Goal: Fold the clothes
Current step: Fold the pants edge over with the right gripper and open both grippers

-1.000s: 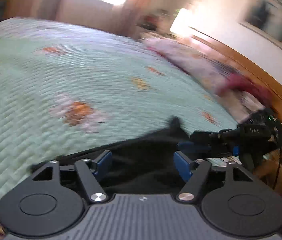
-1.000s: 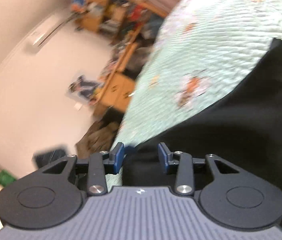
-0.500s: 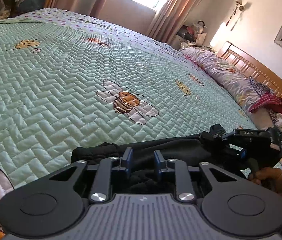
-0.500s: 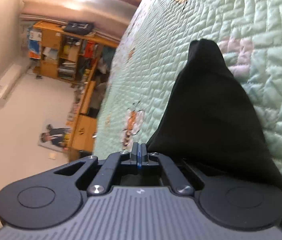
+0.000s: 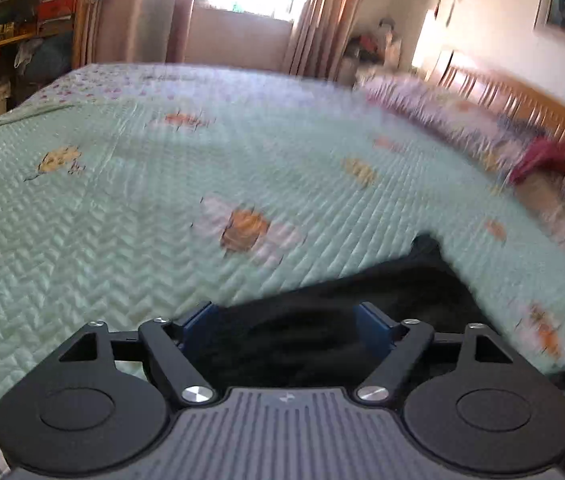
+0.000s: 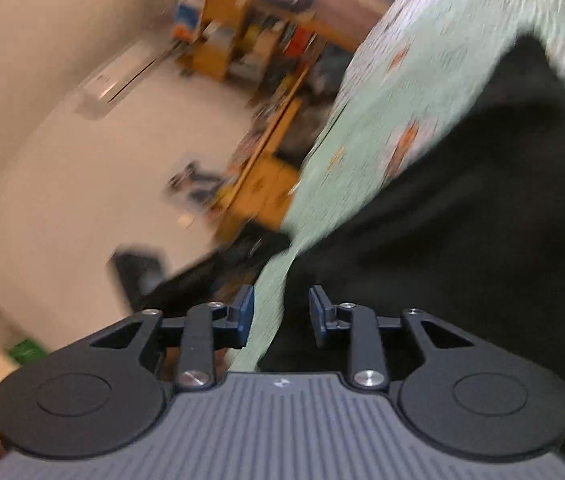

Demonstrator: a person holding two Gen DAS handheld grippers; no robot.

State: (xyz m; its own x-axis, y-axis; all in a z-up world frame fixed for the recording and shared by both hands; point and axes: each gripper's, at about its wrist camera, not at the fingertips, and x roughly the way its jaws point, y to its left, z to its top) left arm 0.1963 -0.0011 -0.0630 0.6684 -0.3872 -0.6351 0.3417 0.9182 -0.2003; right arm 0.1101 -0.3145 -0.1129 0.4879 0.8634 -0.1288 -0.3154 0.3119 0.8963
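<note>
The black garment [image 5: 346, 320] lies on the bed [image 5: 122, 208], directly under and ahead of both grippers. The left gripper [image 5: 282, 330] has just been opening; its jaws stand wide apart with cloth between them, not pressed. The right gripper [image 6: 280, 316] has also just been opening, partly spread, over the garment's [image 6: 462, 220] edge, pinching nothing. To fold well, each gripper should probably take a corresponding edge before lifting. The left gripper points downward at the bed; the right one points nearly level, its view strongly tilted.
</note>
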